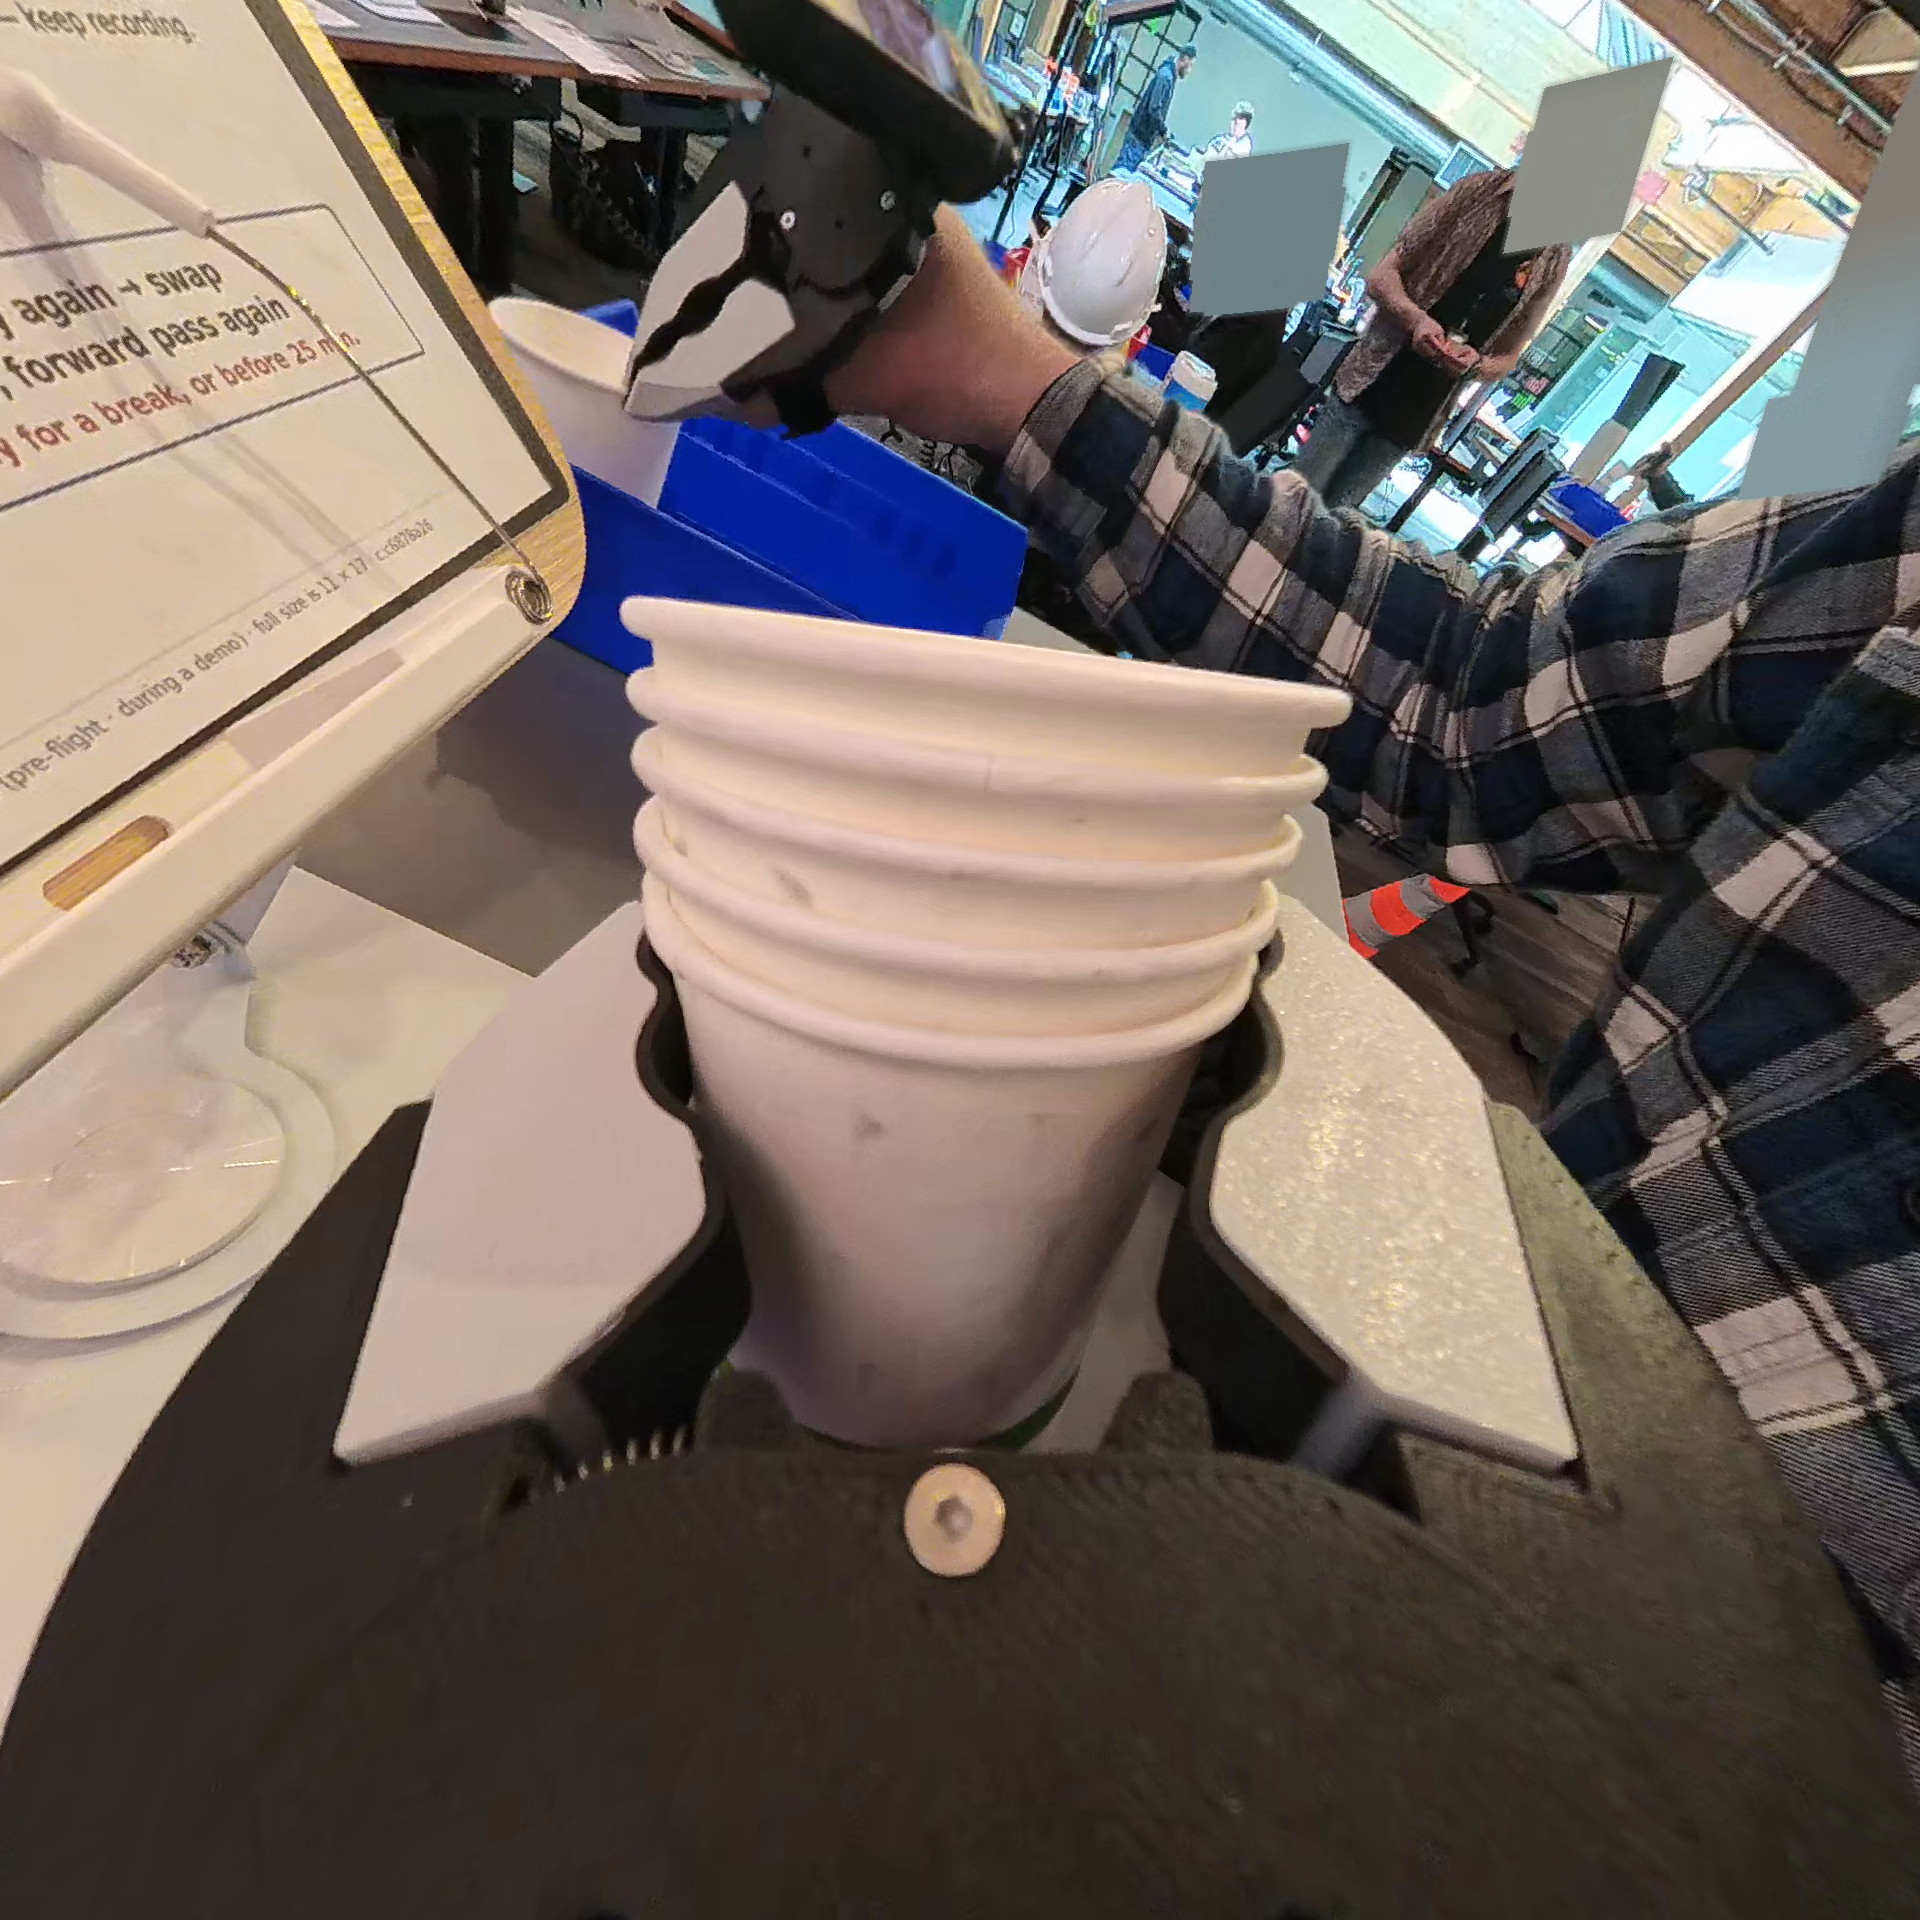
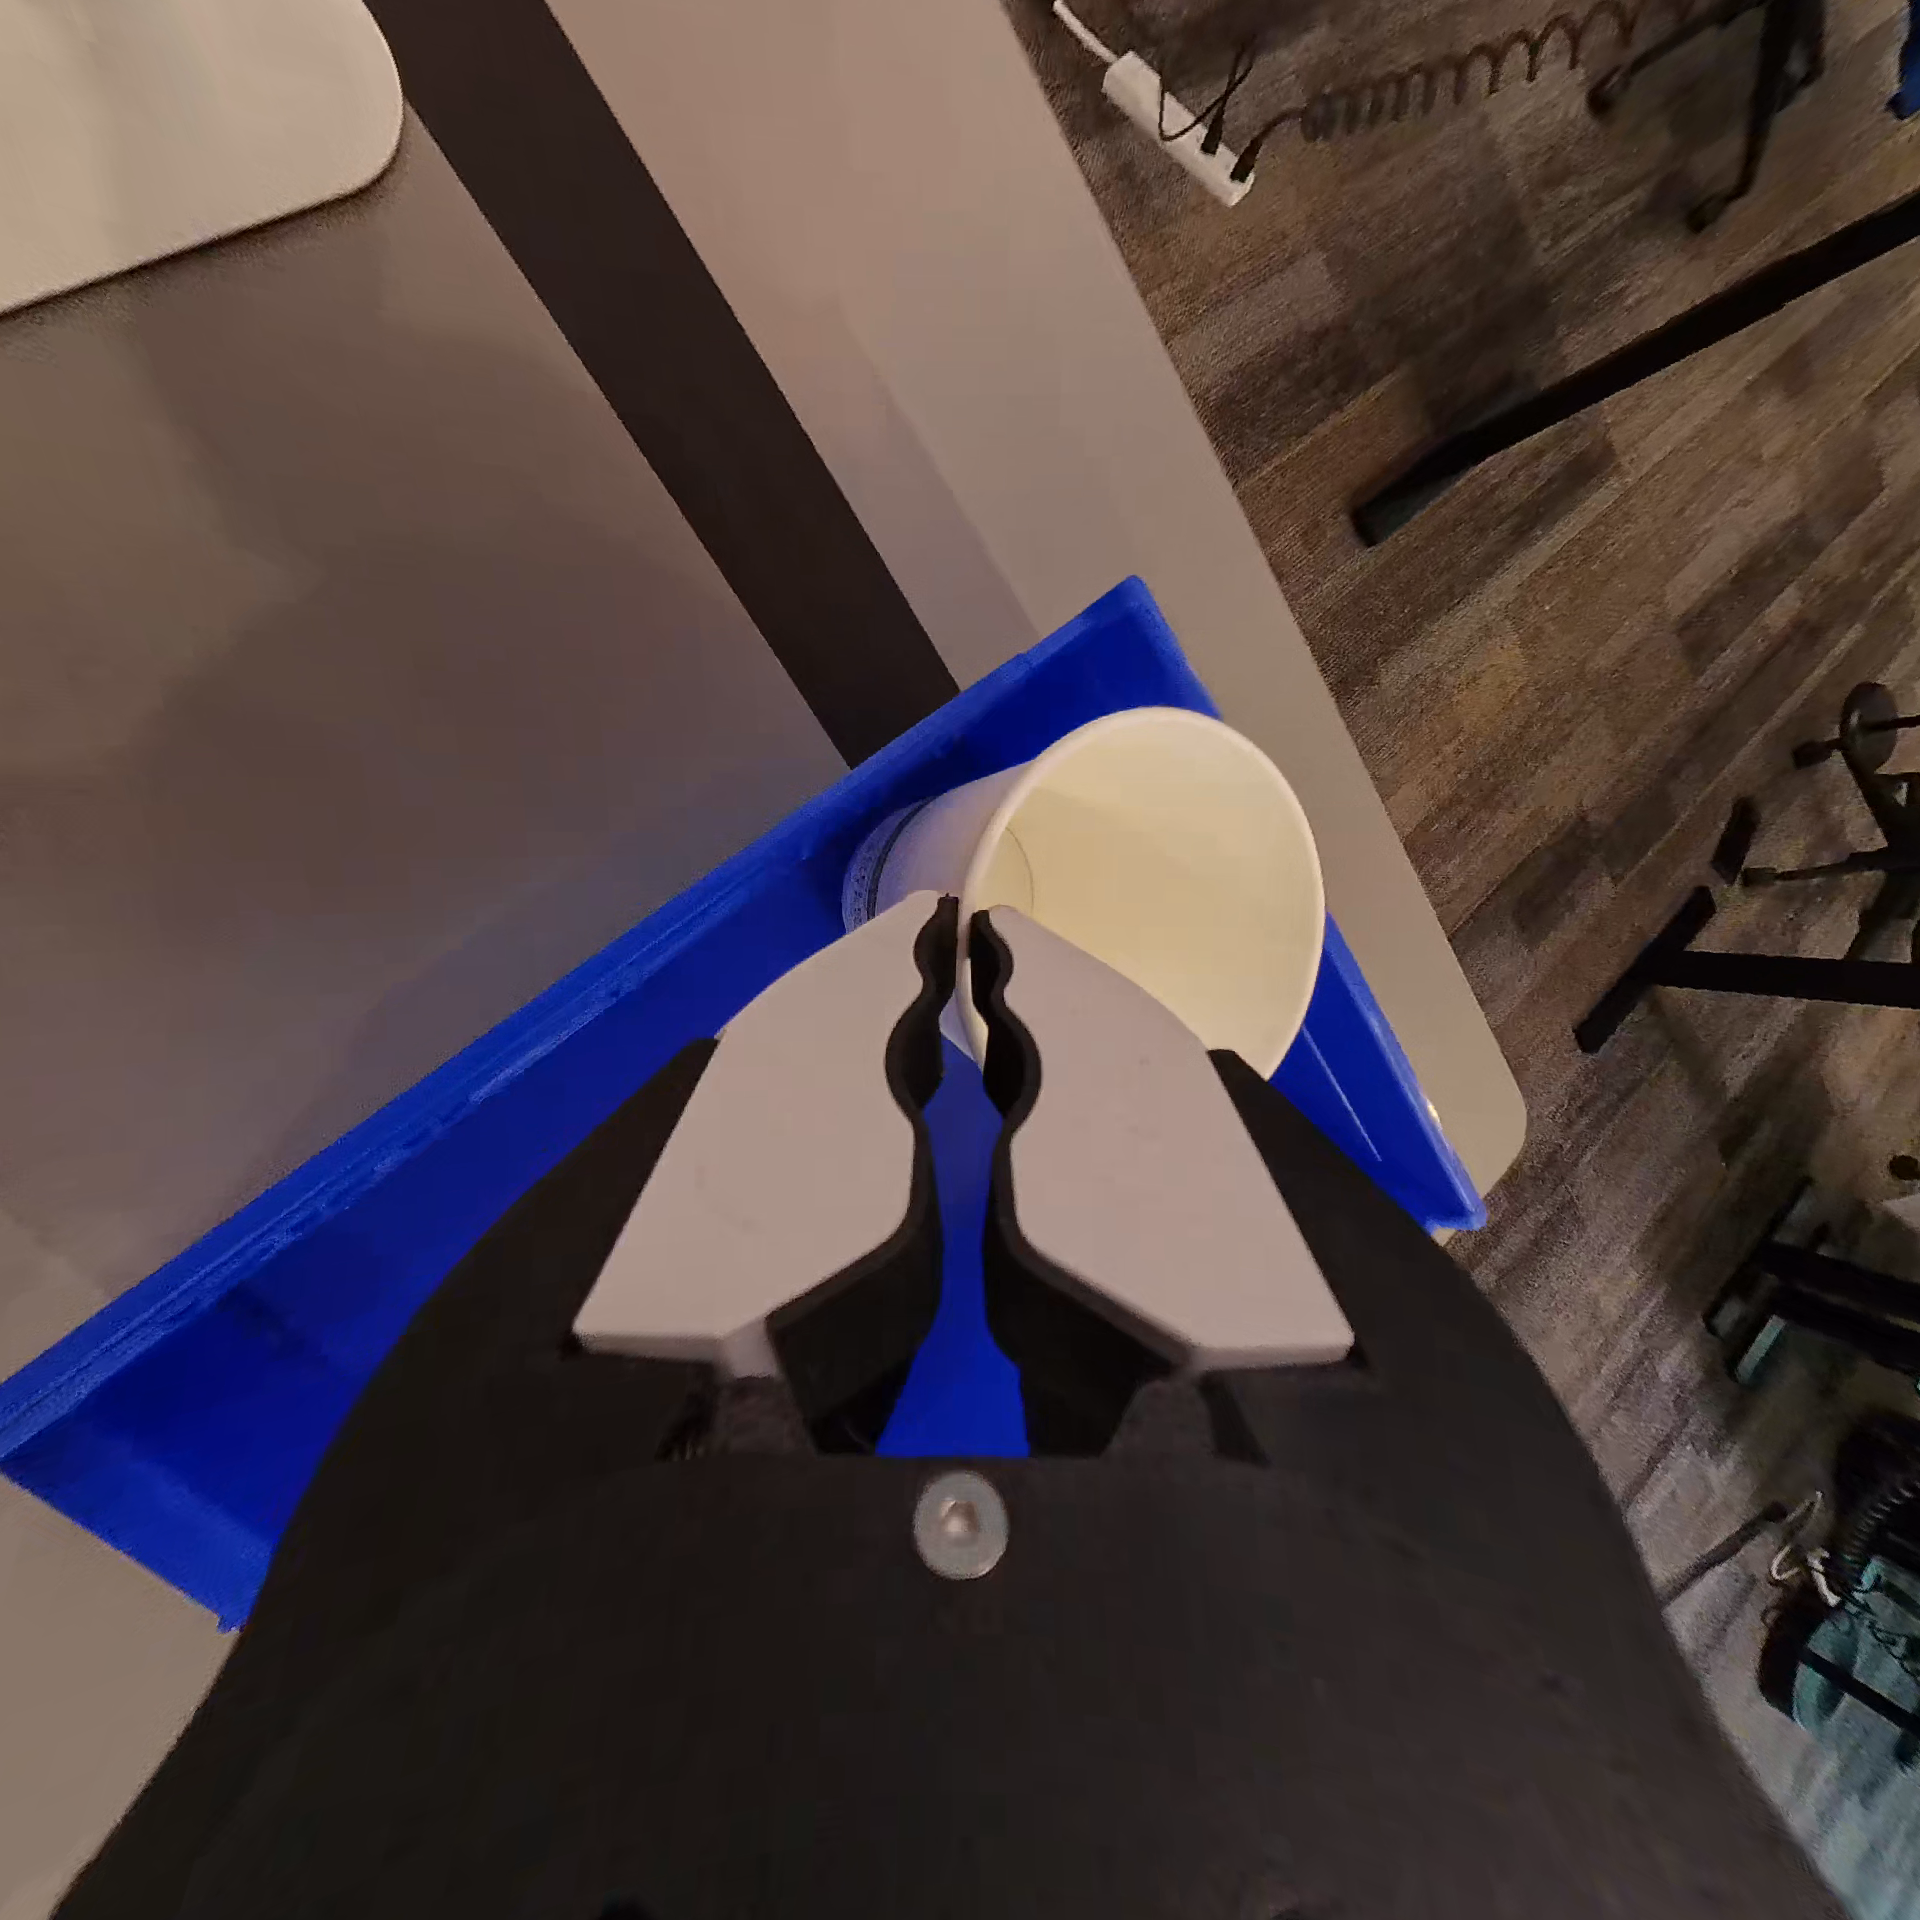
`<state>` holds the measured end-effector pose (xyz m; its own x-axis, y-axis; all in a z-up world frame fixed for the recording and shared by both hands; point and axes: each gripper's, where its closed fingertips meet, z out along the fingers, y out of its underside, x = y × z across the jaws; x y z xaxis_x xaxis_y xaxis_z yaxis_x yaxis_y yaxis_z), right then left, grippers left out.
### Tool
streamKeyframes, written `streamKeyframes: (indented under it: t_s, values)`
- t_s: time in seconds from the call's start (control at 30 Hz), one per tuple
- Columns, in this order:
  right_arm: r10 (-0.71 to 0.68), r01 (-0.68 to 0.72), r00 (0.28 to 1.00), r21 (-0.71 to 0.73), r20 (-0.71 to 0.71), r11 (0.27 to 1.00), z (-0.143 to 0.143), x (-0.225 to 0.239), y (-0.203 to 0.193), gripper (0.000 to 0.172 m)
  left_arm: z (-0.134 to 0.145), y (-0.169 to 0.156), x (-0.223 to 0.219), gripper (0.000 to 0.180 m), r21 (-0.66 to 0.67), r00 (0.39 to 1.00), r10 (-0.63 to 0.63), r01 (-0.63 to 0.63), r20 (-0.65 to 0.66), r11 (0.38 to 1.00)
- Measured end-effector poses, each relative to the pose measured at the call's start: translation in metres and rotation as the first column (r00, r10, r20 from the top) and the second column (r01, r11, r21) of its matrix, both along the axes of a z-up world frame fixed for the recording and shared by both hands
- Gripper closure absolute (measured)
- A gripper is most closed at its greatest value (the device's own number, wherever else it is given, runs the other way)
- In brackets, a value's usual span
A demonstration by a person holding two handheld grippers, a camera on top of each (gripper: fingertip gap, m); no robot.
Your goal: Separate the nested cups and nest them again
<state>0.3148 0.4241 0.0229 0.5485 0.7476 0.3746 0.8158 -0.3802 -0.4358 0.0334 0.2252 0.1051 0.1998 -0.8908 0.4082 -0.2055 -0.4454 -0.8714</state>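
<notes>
My left gripper [image 1: 961, 966] is shut on a stack of several nested white paper cups [image 1: 966, 831]; its pads press on both sides of the lowest cup, and the stack stands upright between them. My right gripper [image 2: 964, 920] is shut on the rim wall of a single white paper cup [image 2: 1164, 883], one finger inside and one outside. That cup is tilted over the blue bin [image 2: 520, 1195]. In the left wrist view the right gripper [image 1: 675, 384] shows farther off, holding this cup [image 1: 582, 384] above the blue bin [image 1: 831, 520].
A white sign on a stand [image 1: 208, 416] stands close at the left on the grey table [image 2: 312, 623]. A plaid sleeve [image 1: 1455, 675] reaches across at the right. The table's edge and the floor with a power strip [image 2: 1174, 114] lie right of the bin. People stand far behind. There is about 35 centimeters between the tips of the two grippers.
</notes>
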Motion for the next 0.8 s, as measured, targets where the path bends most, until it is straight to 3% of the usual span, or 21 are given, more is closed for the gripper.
streamKeyframes:
  t_s: [0.17, 0.33, 0.47, 0.57, 0.67, 0.8]
  values:
    - [0.009, -0.007, 0.999, -0.031, 0.054, 1.000, -0.017, -0.001, 0.002, 0.168, -0.002, 0.002, 0.001, 0.079, -0.004, 1.000, 0.001, -0.001, -0.002, 1.000]
    - [-0.003, 0.004, 0.999, -0.038, 0.033, 0.999, -0.013, -0.003, 0.000, 0.148, -0.001, 0.002, 0.000, 0.079, -0.002, 1.000, 0.003, -0.003, -0.005, 1.000]
    - [-0.009, 0.009, 1.000, 0.019, 0.006, 1.000, 0.018, -0.006, -0.016, 0.134, 0.004, 0.001, -0.002, 0.079, 0.001, 1.000, 0.005, -0.005, -0.004, 1.000]
    - [0.107, -0.090, 0.984, 0.116, -0.142, 0.989, 0.074, -0.051, -0.050, 0.137, 0.008, 0.001, -0.007, 0.079, -0.006, 1.000, 0.023, -0.023, -0.001, 1.000]
    - [0.334, -0.297, 0.874, 0.156, -0.352, 0.942, 0.126, -0.133, -0.110, 0.140, 0.012, 0.000, -0.012, 0.079, -0.040, 0.999, 0.047, -0.046, 0.015, 0.998]
    - [0.537, -0.556, 0.608, 0.169, -0.584, 0.814, 0.165, -0.237, -0.193, 0.146, 0.009, -0.006, -0.019, 0.078, -0.074, 0.997, 0.076, -0.076, -0.008, 0.994]
